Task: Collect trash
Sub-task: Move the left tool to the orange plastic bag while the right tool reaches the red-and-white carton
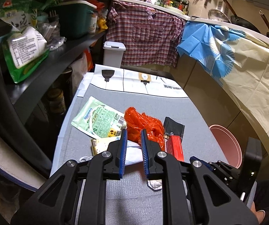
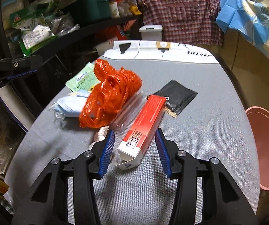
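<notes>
**Trash pile on the grey mat**

While the right gripper has its fingers spread either side of the red carton – not pinching it – the left gripper sits narrowly parted over a white face mask, gripping nothing. Behind them: orange plastic bag, black pouch, green wrapper. Pink bin waits beside the table.
</notes>
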Tool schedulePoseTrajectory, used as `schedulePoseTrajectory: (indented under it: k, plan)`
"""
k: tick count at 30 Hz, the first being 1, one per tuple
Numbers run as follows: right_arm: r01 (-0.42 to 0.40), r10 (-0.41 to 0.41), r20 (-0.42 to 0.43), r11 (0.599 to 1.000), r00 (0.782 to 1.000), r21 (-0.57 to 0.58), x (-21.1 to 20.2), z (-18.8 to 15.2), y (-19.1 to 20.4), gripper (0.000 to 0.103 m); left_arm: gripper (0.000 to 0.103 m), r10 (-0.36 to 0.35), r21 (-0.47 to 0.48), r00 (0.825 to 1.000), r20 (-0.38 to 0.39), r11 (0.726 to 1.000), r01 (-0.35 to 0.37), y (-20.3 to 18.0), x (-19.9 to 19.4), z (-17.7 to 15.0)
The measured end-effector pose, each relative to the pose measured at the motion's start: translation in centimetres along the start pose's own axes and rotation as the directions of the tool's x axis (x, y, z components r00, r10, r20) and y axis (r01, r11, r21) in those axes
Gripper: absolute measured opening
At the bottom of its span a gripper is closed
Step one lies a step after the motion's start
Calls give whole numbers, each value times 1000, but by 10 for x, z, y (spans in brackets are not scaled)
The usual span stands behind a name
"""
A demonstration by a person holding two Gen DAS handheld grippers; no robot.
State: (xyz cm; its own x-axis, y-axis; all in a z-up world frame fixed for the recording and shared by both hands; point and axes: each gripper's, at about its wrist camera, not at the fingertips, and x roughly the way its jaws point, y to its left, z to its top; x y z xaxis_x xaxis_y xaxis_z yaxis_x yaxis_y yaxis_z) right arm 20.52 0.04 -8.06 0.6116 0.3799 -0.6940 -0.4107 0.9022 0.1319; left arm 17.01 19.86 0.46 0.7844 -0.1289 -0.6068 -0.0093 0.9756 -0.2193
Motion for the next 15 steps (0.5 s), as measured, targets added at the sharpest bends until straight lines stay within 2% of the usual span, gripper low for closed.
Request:
schedulePoseTrajectory:
  k: [7, 10, 15]
  plan:
    - [-2, 2, -27, 1000, 1000, 1, 9, -2, -6, 45, 15, -13, 9, 999, -47, 1000, 14, -5, 22, -7]
    - [-3, 2, -34, 1000, 999, -11, 10, -2, -6, 35, 15, -18, 5, 998, -67, 1000, 18, -7, 33, -10]
    - [-2, 1, -36, 1000, 999, -30, 7, -2, -10, 28, 15, -33, -3, 994, -104, 999, 33, -14, 53, -12]
